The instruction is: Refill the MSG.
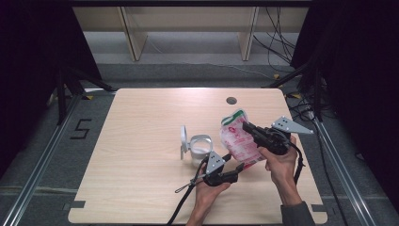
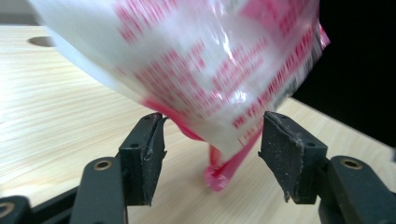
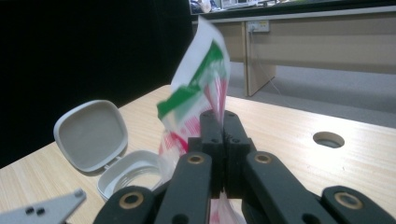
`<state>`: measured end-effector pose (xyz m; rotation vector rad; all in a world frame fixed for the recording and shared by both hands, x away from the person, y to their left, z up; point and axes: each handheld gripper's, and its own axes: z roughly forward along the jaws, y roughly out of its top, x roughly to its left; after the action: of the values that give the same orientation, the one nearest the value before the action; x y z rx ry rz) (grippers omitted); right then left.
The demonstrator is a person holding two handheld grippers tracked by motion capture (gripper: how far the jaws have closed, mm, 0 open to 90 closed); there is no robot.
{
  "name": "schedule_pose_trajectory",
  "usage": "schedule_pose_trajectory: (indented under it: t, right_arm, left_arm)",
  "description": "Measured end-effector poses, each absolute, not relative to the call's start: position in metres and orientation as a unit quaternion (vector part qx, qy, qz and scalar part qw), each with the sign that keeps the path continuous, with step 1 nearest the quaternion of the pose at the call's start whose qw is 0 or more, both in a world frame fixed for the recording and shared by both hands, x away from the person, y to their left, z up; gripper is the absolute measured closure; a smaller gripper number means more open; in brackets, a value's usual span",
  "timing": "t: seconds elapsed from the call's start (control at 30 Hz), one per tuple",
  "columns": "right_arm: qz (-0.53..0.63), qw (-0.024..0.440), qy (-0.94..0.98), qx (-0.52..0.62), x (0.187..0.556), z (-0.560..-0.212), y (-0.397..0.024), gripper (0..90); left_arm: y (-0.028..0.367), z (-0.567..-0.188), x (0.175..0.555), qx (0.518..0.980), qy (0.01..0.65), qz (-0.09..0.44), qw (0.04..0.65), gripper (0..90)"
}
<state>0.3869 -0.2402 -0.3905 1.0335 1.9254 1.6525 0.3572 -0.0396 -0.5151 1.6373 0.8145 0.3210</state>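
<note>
Here the lidded container (image 1: pixel 201 147) (lid (image 3: pixel 91 134) up) sits beside the pouch (image 1: pixel 239 139).

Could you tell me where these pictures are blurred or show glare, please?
Left gripper view: the bag is blurred, its print smeared, with white glare on the plastic; the jaws below it are sharp. Right gripper view: the bag's top is slightly soft, the open container clear. High view: even light, dark surroundings.

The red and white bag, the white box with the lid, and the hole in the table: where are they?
red and white bag (image 1: pixel 241 141): high view, its printed front.
white box (image 3: pixel 135 175): right gripper view, its open rim.
hole (image 1: pixel 231 100): high view, its dark middle.
</note>
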Motion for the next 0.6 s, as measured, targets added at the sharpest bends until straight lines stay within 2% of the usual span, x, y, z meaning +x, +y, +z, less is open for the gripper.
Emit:
schedule_pose_trajectory:
  t: [0.27,0.6]
  right_arm:
    - [0.579,0.198,0.692,0.383,0.380,-0.395,-0.247,90.0]
    - [0.582,0.204,0.676,0.404,0.364,-0.400,-0.268,90.0]
  left_arm:
    - [-0.040,-0.515,0.357,0.698,0.348,0.120,0.614,42.4]
    - [-0.039,-0.503,0.351,0.710,0.329,0.131,0.608,42.9]
